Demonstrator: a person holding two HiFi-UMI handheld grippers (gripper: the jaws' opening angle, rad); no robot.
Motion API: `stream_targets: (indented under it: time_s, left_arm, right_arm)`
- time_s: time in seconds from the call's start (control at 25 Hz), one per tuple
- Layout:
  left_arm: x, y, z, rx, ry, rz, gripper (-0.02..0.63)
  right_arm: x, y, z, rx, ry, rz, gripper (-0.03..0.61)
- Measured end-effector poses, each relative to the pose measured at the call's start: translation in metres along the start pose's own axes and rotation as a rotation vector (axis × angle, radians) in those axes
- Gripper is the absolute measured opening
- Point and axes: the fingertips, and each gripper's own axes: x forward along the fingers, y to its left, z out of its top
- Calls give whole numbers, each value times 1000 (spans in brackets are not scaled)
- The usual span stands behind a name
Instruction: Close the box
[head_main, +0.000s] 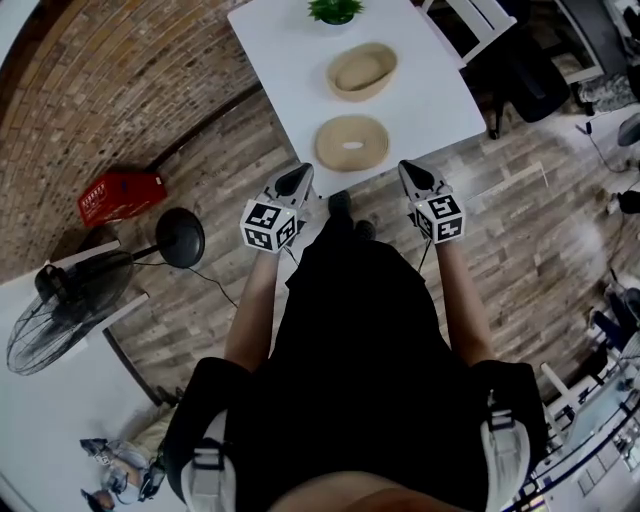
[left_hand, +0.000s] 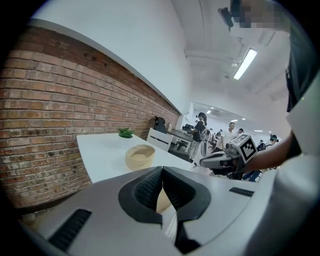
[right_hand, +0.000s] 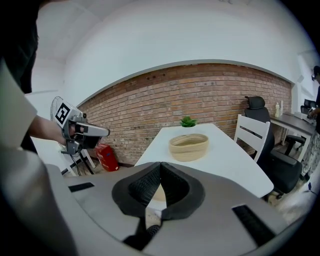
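Jaws together, empty, on left gripper (head_main: 297, 178) and right gripper (head_main: 416, 176); table (head_main: 272, 45) ahead bears lid (head_main: 352, 143), box (head_main: 362, 72), plant (head_main: 335, 10).

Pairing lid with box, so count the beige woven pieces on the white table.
2. The open oval beige woven basket sits mid-table, near the small green plant. The flat oval beige woven lid lies nearer the person, apart from it. None looks hidden.

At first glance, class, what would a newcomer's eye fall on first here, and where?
The white table, at the top of the head view, carries an open woven box with its oval lid lying apart, nearer the person. Short of the table's near edge, the left gripper and right gripper point at it, jaws shut and empty.
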Motion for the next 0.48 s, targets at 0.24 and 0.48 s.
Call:
stream_targets:
  time_s: [0.24,0.48]
  left_arm:
    - [20,19,6,-1,15,-30,20]
    - [42,43,5,5,41,-72,20]
  right_arm:
    - [21,-8,2,12,25,-15,-3]
    - [39,-33,9,57,20,-85,-3]
